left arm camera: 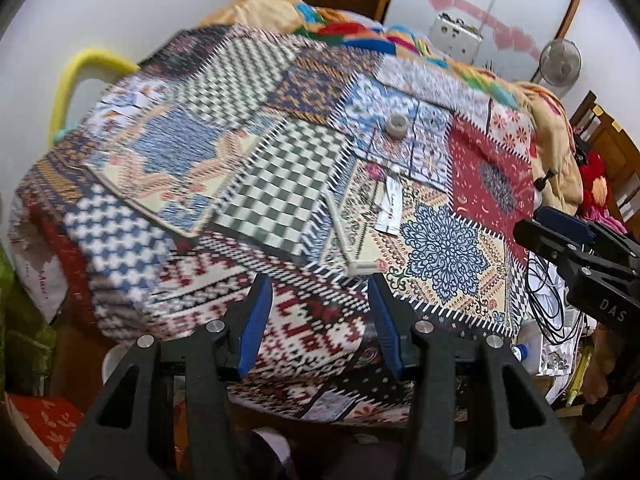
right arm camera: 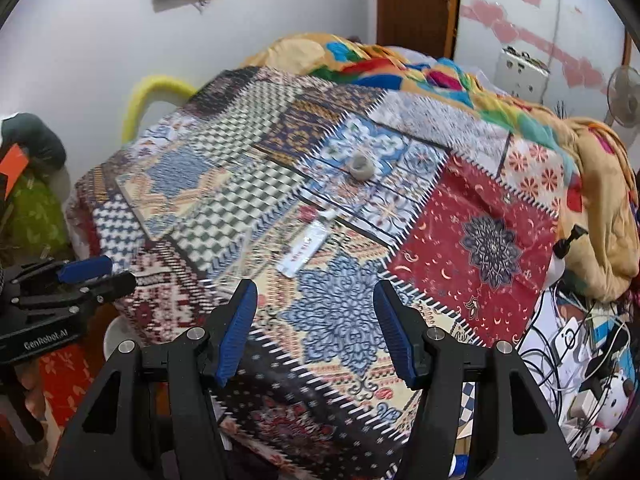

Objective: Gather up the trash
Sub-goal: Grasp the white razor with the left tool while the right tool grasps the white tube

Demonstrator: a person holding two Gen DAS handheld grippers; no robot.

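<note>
A bed is covered by a patchwork blanket (left arm camera: 280,184). On it lie a small grey tape roll (left arm camera: 397,124), also in the right wrist view (right arm camera: 361,166), and a flat white wrapper (left arm camera: 391,205), also in the right wrist view (right arm camera: 307,249). My left gripper (left arm camera: 320,300) is open and empty above the bed's near edge, short of the wrapper. My right gripper (right arm camera: 316,304) is open and empty, just short of the wrapper. Each gripper shows in the other's view: the right one (left arm camera: 576,256) at the right edge, the left one (right arm camera: 72,280) at the left edge.
A colourful bundled quilt (right arm camera: 440,72) lies along the far and right side of the bed. A yellow curved handle (left arm camera: 86,72) stands by the wall at left. Cables and clutter (right arm camera: 580,360) fill the floor at right. A plastic bottle (left arm camera: 528,354) lies there.
</note>
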